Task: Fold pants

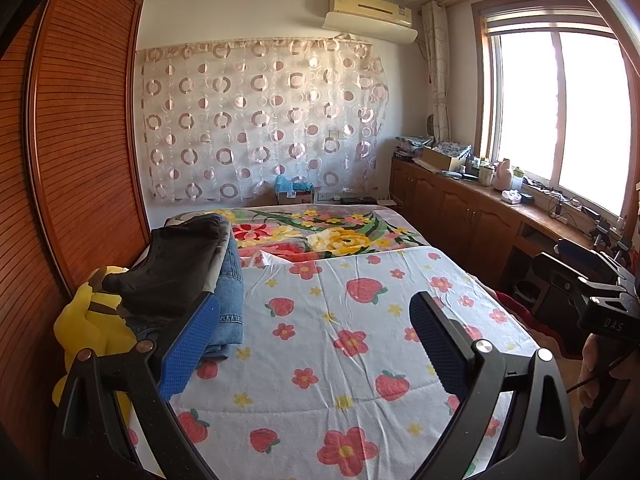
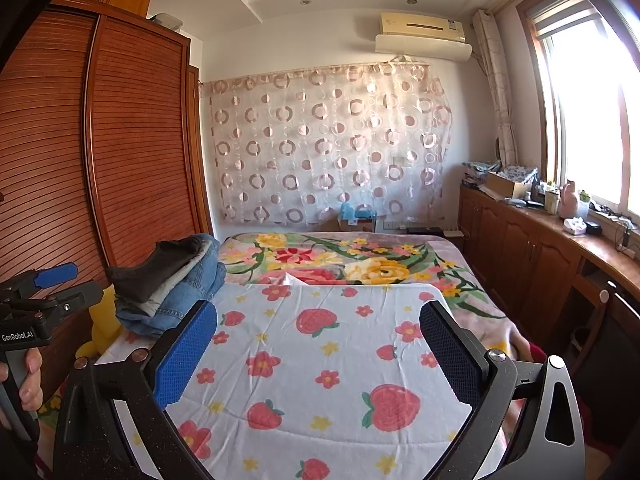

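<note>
A pile of folded pants (image 1: 188, 272), dark ones on top of blue jeans, lies at the left edge of the bed; it also shows in the right wrist view (image 2: 172, 280). My left gripper (image 1: 316, 320) is open and empty above the strawberry-print sheet (image 1: 340, 360), just right of the pile. My right gripper (image 2: 320, 328) is open and empty above the same sheet (image 2: 320, 380). The left gripper's body shows at the left of the right wrist view (image 2: 36, 300); the right gripper's body shows at the right of the left wrist view (image 1: 592, 292).
A yellow plush toy (image 1: 92, 320) sits beside the pile against the wooden wardrobe (image 1: 80, 140). A flowered blanket (image 1: 320, 232) covers the far half of the bed. A cluttered wooden counter (image 1: 500, 200) runs under the window at the right.
</note>
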Demonstrator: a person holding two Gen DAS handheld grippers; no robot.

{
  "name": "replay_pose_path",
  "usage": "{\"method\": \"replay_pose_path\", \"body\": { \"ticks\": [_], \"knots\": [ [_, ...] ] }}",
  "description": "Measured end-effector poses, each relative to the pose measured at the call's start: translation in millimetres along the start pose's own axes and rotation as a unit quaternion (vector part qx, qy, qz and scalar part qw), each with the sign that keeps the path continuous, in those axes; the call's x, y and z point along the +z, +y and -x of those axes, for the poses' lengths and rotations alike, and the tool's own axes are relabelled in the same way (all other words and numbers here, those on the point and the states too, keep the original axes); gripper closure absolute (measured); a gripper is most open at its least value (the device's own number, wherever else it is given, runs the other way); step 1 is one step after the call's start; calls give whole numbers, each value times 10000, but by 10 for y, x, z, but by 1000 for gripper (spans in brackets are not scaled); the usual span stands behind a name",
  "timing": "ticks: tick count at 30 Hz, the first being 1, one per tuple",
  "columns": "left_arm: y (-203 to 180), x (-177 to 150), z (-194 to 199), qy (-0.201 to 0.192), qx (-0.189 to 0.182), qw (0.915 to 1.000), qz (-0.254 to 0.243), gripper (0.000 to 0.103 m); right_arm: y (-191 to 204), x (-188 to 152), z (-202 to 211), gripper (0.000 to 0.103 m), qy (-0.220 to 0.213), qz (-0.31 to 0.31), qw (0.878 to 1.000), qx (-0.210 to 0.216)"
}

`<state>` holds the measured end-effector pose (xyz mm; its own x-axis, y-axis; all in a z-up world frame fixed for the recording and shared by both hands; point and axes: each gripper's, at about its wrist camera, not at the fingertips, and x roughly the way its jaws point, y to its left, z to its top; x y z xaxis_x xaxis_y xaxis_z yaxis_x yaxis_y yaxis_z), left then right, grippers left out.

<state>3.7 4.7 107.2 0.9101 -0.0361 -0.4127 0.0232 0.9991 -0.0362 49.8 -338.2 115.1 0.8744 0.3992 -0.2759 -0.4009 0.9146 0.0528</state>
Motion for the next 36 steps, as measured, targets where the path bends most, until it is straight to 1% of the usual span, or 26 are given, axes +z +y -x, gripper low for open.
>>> {"method": "replay_pose_path", "body": {
  "ticks": [36],
  "knots": [
    [3,9,-1,10,0,10000,-14,7,26,-9,12,2,10,-22,10000,6]
  ]
}}
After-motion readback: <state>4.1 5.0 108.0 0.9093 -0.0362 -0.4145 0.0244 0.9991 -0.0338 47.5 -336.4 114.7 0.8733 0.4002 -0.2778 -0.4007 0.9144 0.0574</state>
